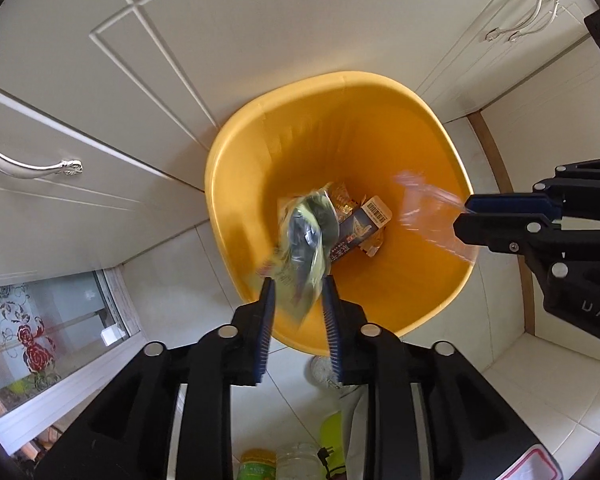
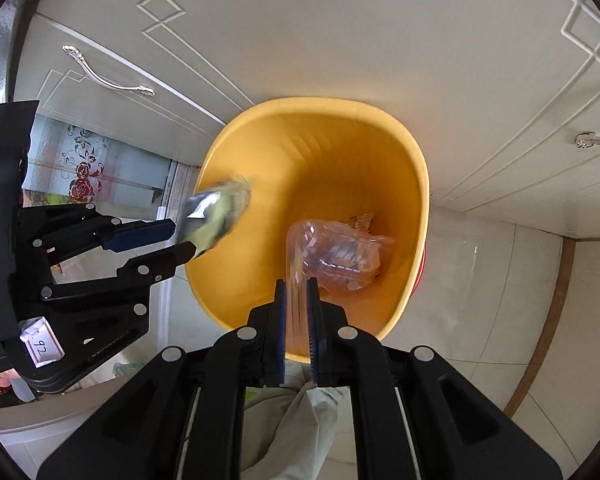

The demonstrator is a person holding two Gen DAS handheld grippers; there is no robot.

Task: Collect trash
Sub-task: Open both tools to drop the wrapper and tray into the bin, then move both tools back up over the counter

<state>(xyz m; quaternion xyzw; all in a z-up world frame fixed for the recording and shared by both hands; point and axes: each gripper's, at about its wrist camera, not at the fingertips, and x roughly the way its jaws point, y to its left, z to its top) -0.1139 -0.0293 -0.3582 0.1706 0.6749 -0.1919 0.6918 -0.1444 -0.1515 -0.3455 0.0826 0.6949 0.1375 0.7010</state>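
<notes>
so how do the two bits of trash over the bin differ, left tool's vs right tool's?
The yellow-green wrapper at the left tool is opaque and printed; the clear plastic bag in the right tool is see-through. The wrapper is motion-blurred between fingers standing apart, seemingly dropping; the bag is pinched between near-closed fingers. Both hang over the yellow trash bin, which already holds packaging.

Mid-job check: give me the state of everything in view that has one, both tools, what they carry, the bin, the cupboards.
Left tool: partly open, blurred yellow-green snack wrapper between its fingers, over the bin.
Right tool: shut on clear crinkled plastic bag, over the bin.
Round yellow plastic bin: upright, open, no lid in view.
Blue barcoded carton: lying on the bin's bottom.
White cupboard doors: closed.
</notes>
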